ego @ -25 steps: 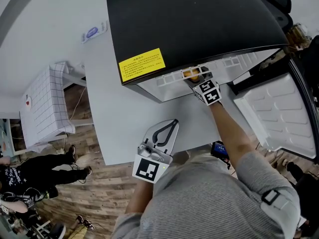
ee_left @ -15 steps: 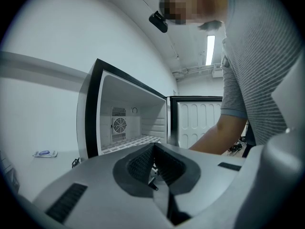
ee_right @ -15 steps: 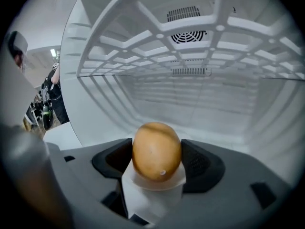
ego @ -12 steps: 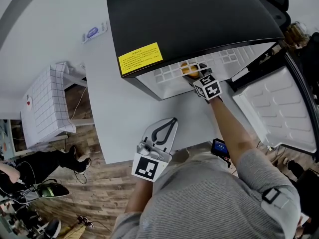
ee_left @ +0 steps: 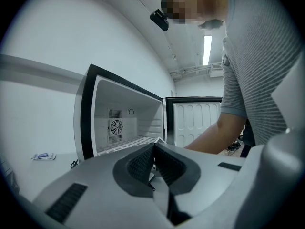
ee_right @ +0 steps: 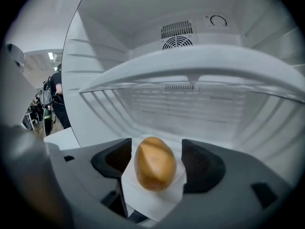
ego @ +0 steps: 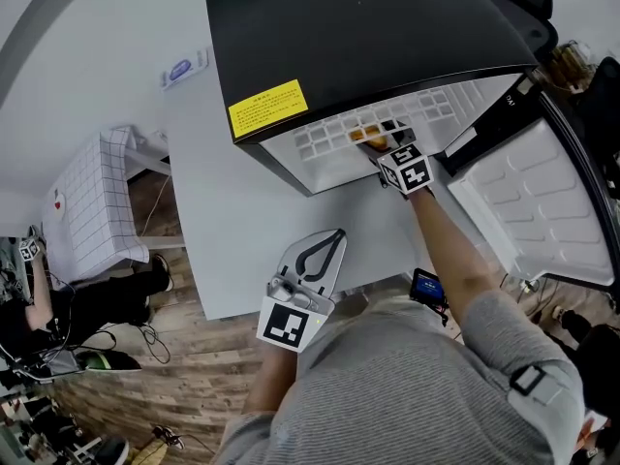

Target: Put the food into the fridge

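A black mini fridge stands on the white table, its door swung open to the right. My right gripper reaches into the white interior. It is shut on a golden-brown bread roll that lies on white paper, and the paper touches both pads. The roll shows orange at the fridge mouth. A white shelf edge crosses above it, with the fan vent behind. My left gripper rests on the table near its front edge, jaws together and holding nothing. It points at the open fridge.
A yellow label sits on the fridge top. A small blue-and-white item lies at the table's far left. A white gridded cabinet stands left of the table, with a person on the wooden floor beside it.
My right gripper has carried the roll from the fridge's front edge further inside. The left gripper has stayed put on the table.
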`<state>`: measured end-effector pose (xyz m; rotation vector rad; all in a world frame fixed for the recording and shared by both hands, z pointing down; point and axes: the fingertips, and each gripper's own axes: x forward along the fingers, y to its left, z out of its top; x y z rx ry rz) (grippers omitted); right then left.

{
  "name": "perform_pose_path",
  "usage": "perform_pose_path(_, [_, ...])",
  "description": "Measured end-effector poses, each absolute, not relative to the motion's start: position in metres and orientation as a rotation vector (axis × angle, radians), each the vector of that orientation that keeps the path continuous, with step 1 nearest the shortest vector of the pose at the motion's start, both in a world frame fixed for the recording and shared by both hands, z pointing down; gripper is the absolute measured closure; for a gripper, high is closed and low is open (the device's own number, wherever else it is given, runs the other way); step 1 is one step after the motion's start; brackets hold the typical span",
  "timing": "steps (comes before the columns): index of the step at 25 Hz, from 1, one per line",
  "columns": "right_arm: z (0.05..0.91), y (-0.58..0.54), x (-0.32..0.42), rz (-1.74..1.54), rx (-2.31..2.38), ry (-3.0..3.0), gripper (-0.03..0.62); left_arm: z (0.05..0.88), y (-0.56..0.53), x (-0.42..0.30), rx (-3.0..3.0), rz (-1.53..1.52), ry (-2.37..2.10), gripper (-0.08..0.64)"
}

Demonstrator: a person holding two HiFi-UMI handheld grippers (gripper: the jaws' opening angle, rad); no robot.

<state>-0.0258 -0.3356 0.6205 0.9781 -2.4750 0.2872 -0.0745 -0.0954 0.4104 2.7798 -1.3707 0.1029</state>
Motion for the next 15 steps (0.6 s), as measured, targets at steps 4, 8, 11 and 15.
perform_pose_path(4, [0.612,-0.330,-0.018,0.275,0.996,-2.481,0.278,0.407,-0.092,-0.071,2.794,0.089,-1.366,0.549])
perform_pose_path(8, [0.604,-0.323,-0.010,0.258,1.008,-2.487,0.278,0.407,-0.089,-0.066,2.851,0.143,-1.339,0.549])
perform_pose_path(11, [0.599,-0.313,-0.008,0.238,0.995,-2.486,0.278,0.404,-0.086,-0.063,2.853,0.122,-1.336,0.549])
perform_pose_path(15, [0.592,-0.302,-0.004,0.227,0.997,-2.491,0.278,0.400,-0.083,-0.059,2.849,0.087,-1.333,0.549])
